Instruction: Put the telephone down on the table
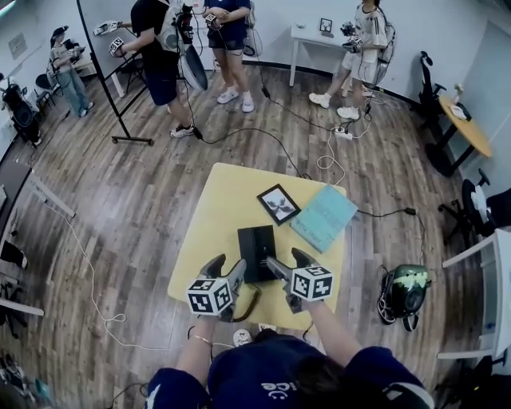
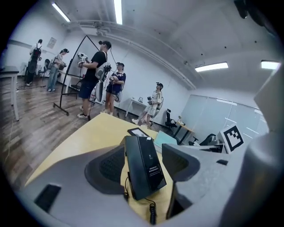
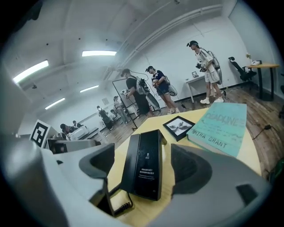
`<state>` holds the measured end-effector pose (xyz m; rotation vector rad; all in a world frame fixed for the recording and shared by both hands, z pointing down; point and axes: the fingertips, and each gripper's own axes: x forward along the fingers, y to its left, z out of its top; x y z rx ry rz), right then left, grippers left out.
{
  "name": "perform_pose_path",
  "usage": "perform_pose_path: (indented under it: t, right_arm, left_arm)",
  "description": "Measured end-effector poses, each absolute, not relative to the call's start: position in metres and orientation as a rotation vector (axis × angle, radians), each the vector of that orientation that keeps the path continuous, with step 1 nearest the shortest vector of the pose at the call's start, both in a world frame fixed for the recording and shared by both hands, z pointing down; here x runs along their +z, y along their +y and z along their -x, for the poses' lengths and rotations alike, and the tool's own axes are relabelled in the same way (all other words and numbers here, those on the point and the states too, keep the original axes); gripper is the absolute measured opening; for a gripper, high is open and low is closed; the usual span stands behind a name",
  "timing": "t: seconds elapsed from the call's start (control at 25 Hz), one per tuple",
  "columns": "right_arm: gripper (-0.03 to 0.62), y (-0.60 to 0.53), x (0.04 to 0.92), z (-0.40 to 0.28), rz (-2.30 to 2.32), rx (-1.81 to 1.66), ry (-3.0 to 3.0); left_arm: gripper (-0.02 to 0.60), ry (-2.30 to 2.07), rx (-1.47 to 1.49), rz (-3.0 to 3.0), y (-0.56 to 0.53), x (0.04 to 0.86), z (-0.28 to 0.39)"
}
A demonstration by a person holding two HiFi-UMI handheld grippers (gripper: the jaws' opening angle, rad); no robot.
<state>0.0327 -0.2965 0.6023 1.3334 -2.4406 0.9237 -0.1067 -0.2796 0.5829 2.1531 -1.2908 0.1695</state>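
Telephone (image 1: pixel 256 252) lies flat on the yellow worktop (image 1: pixel 209 224). The left gripper (image 1: pixel 227 268) and right gripper (image 1: pixel 289 262), jaws open and empty, cover its near end. Its coiled cord (image 3: pixel 119 206) is partly hidden.

Ceiling strip lights (image 2: pixel 118 11), high above the fingers (image 2: pixel 106 166) in the left gripper view, lit the room brightly and evenly. They burned out to plain white in both gripper views. Shadows were soft and faint. The telephone (image 3: pixel 144 164), lying between the fingers (image 3: pixel 191 166) in the right gripper view, carried a dull sheen on its black face. The yellow bench (image 1: pixel 215 216) showed no hard glare. Both gripper views bent strongly, with dark rounded corners, and the near fingers looked slightly soft. The head view curved the floor (image 1: pixel 120 208) toward its edges.
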Motion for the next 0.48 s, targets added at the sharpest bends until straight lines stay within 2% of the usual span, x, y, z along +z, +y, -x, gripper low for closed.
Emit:
perform_pose_path:
  t: [0.48]
  right_arm:
    - [0.403,-0.239,0.561,-0.039,-1.459,0.728,-2.487]
  left_arm:
    - [0.255,-1.476,0.210,-2.333,-0.222,0.541,0.112]
